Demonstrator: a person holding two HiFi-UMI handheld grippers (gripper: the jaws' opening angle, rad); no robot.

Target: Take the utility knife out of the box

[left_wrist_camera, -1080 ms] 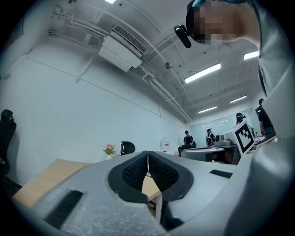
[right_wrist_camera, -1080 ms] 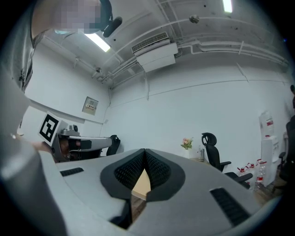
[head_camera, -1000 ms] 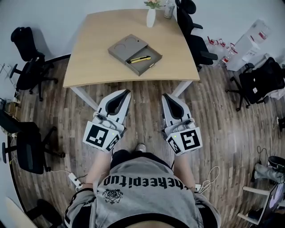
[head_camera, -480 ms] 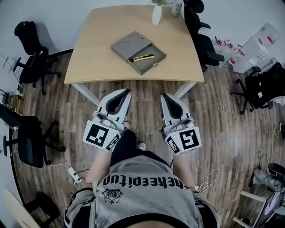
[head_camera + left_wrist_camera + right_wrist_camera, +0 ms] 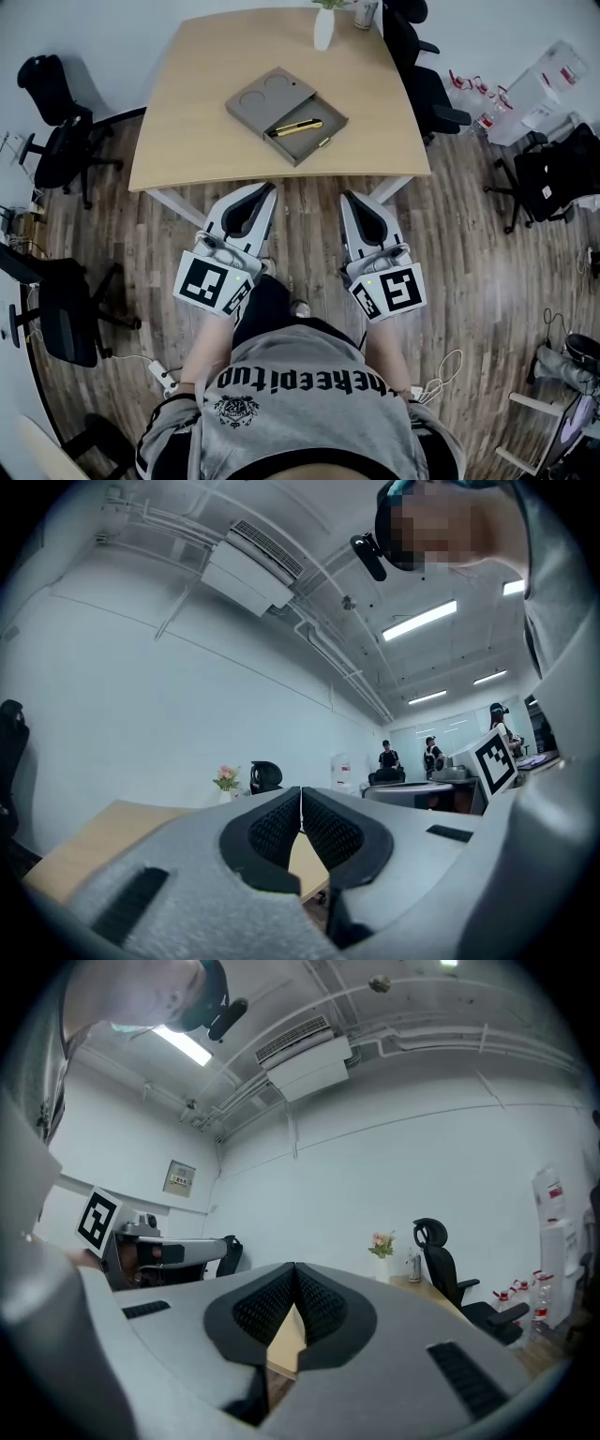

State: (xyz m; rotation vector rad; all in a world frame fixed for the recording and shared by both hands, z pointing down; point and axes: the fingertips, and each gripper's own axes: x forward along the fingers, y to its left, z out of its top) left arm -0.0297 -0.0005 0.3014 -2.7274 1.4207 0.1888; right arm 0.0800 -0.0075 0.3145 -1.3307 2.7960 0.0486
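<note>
Against a second ago, the worktop (image 5: pixel 187 131) fills more of the head view. Its near edge now lies just ahead of both gripper tips, and the vase (image 5: pixel 323 28) has slid up against the top of the picture. The person's dark trouser leg (image 5: pixel 267 302) has swung forward beneath the left gripper (image 5: pixel 268 188). The two grippers keep the same spacing and the same slight inward angle as before.

Both are held out in front of the person's body at about waist level, side by side and roughly level, pointing towards the worktop over the wooden floor (image 5: pixel 309 216). The left gripper is closed, its ribbed pads meeting at the tips with nothing between them. The right gripper (image 5: pixel 348 196) is closed and empty in the same way.

Only the head view shows the task's things. The grey box (image 5: pixel 258 94) sits near the middle of the worktop, turned at an angle. The yellow utility knife (image 5: pixel 297 127) lies in its open compartment on the side nearer the person, well apart from both grippers.

The gripper views skim across the worktop's surface instead. The left gripper view takes in pink flowers (image 5: pixel 225 778), a black chair headrest (image 5: pixel 265 775) and people standing at the far end of the room (image 5: pixel 408 757). The right gripper view shows a wall-mounted air unit (image 5: pixel 305 1054) and an office chair (image 5: pixel 441 1265).
</note>
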